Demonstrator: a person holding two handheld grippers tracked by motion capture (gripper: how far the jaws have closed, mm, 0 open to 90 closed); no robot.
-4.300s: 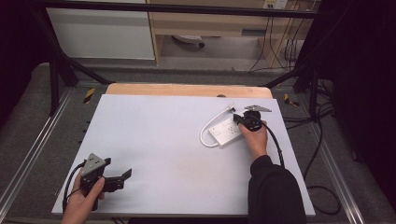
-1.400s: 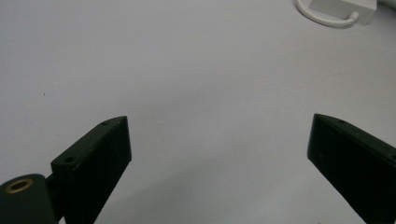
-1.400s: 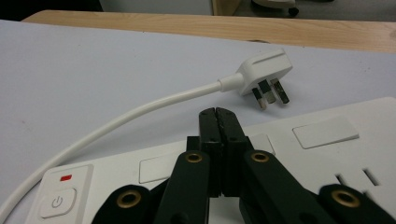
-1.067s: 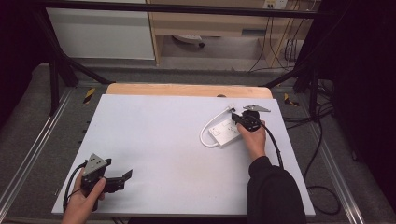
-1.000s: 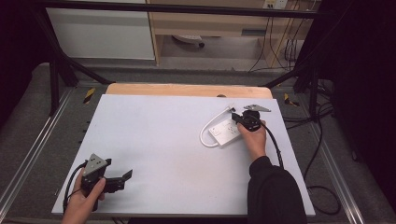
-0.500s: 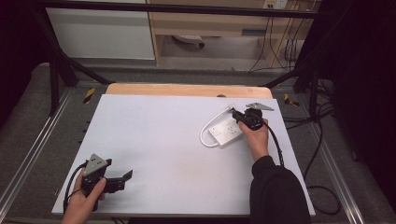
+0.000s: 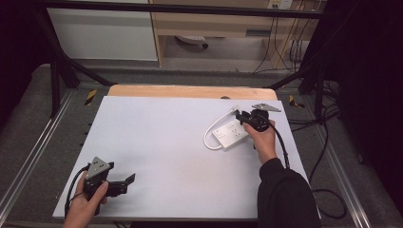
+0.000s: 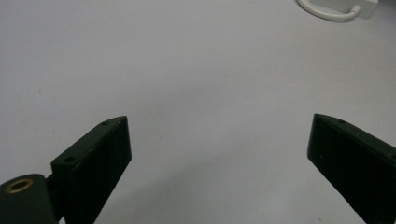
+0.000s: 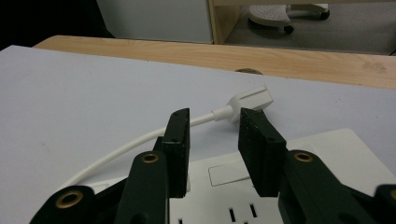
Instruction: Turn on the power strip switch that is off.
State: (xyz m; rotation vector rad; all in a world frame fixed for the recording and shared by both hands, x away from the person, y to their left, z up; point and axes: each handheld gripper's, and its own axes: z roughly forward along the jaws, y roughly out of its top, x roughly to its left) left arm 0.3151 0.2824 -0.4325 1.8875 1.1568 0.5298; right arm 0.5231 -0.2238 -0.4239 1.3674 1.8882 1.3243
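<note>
A white power strip (image 7: 231, 133) lies at the right of the white table top (image 7: 157, 137), its white cable (image 7: 207, 137) looping to a white plug (image 7: 236, 112) just behind it. My right gripper (image 7: 242, 116) hovers over the strip's far end. In the right gripper view its jaws stand a little apart, open, over the strip (image 9: 327, 158), with nothing between them. The plug (image 9: 254, 99) lies flat just beyond the fingertips. My left gripper (image 7: 126, 184) rests near the front left edge, wide open (image 8: 219, 123) over bare table, with the strip (image 8: 348, 4) far off.
A bare wooden strip (image 7: 190, 91) runs along the table's far edge. Behind it stand a white cabinet (image 7: 102, 33) and wooden shelving. Loose black cables (image 7: 328, 142) lie on the floor at the right. Black frame legs flank the table.
My right gripper has shifted slightly toward the far right, over the strip's plug end. The left gripper has hardly moved.
</note>
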